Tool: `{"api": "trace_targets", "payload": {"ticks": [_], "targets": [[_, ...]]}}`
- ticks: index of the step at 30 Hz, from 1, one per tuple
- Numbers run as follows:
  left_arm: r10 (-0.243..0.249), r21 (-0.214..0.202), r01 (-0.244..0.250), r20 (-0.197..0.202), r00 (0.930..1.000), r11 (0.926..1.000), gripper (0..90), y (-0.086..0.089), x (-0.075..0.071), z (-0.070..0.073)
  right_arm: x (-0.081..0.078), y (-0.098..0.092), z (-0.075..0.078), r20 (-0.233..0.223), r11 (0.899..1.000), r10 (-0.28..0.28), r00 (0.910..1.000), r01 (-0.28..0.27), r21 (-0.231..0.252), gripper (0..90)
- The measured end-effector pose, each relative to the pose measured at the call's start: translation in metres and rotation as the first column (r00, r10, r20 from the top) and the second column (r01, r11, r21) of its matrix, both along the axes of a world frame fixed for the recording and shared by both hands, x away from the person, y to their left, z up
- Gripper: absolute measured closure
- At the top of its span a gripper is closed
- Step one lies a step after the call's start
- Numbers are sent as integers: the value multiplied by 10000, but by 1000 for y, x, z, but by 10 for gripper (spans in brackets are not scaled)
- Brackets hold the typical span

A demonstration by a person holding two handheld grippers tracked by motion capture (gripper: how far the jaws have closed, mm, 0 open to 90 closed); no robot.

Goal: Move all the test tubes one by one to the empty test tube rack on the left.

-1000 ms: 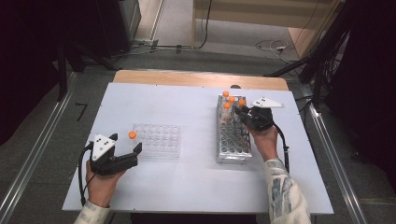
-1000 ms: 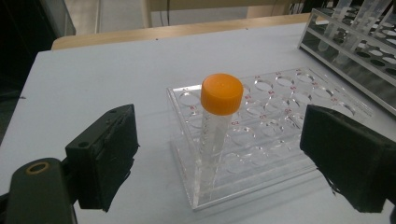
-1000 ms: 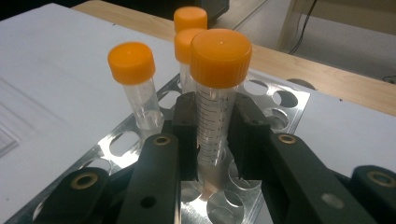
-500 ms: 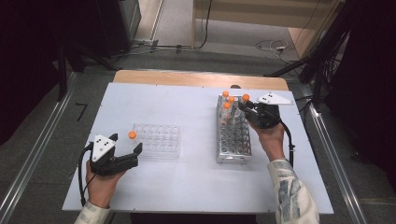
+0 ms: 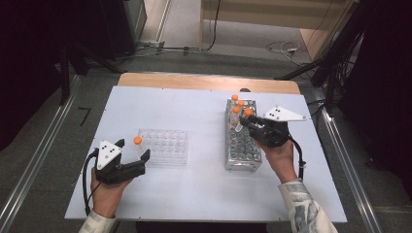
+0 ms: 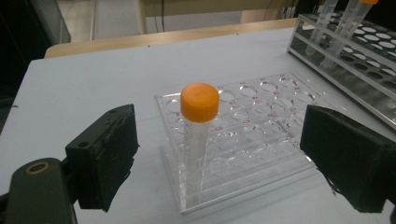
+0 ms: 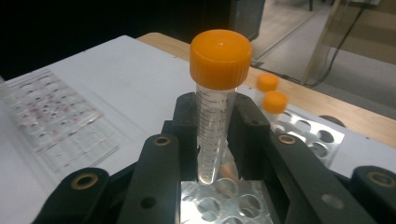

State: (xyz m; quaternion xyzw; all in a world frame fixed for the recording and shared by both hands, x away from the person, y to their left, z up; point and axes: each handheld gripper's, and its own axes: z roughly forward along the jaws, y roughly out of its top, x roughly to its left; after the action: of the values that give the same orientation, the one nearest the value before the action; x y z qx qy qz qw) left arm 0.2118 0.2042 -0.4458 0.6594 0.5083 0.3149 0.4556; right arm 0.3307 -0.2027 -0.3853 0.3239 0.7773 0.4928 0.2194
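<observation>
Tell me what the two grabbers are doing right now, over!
Right gripper shut on an orange-capped tube, its tip just above the metal rack. Left gripper open around the tube in the clear rack. Nothing in the way.

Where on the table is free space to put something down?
Free: the table behind the clear rack, and the near strip between both hands. Crowded: around the metal rack, where the right gripper holds a tube.
</observation>
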Motion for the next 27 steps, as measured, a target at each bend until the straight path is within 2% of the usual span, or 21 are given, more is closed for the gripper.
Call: {"api": "trace_targets", "payload": {"ticks": [5, 8, 9, 11, 13, 18, 21, 22, 23, 27], "targets": [[-92, -43, 92, 48, 9999, 9999, 114, -3, -1, 1, -12, 14, -2, -59, 9985, 538, 9985, -539, -21, 714], [-157, -36, 157, 38, 9999, 9999, 114, -5, -2, 2, -21, 31, -8, -275, 9930, 1163, 9928, -1168, -147, 714], [-171, -24, 172, 45, 9998, 9998, 114, -5, -3, 2, -21, 31, -8, -275, 9930, 1163, 9928, -1168, -147, 714], [-209, -50, 209, 62, 9998, 9998, 115, -6, -3, 3, -29, 43, -15, -407, 9862, 1625, 9859, -1636, -251, 714], [-224, -95, 225, 101, 9997, 9997, 115, -7, -4, 3, -31, 47, -17, -449, 9839, 1748, 9836, -1762, -286, 714], [-505, -328, 511, 185, 9986, 9982, 122, -10, -7, 6, -41, 66, -25, -677, 9720, 2303, 9708, -2328, -319, 714], [-662, -330, 673, 327, 9973, 9972, 124, -15, -9, 9, -47, 77, -29, -744, 9631, 2633, 9618, -2666, -375, 714], [-668, -307, 680, 375, 9971, 9972, 124, -17, -10, 10, -51, 84, -33, -825, 9568, 2836, 9554, -2877, -422, 714], [-708, -273, 720, 416, 9966, 9970, 124, -18, -11, 11, -51, 84, -33, -825, 9568, 2836, 9554, -2877, -422, 714], [-947, -229, 959, 496, 9943, 9951, 130, -24, -14, 12, -57, 99, -41, -1031, 9458, 3160, 9431, -3217, -437, 714]]}}
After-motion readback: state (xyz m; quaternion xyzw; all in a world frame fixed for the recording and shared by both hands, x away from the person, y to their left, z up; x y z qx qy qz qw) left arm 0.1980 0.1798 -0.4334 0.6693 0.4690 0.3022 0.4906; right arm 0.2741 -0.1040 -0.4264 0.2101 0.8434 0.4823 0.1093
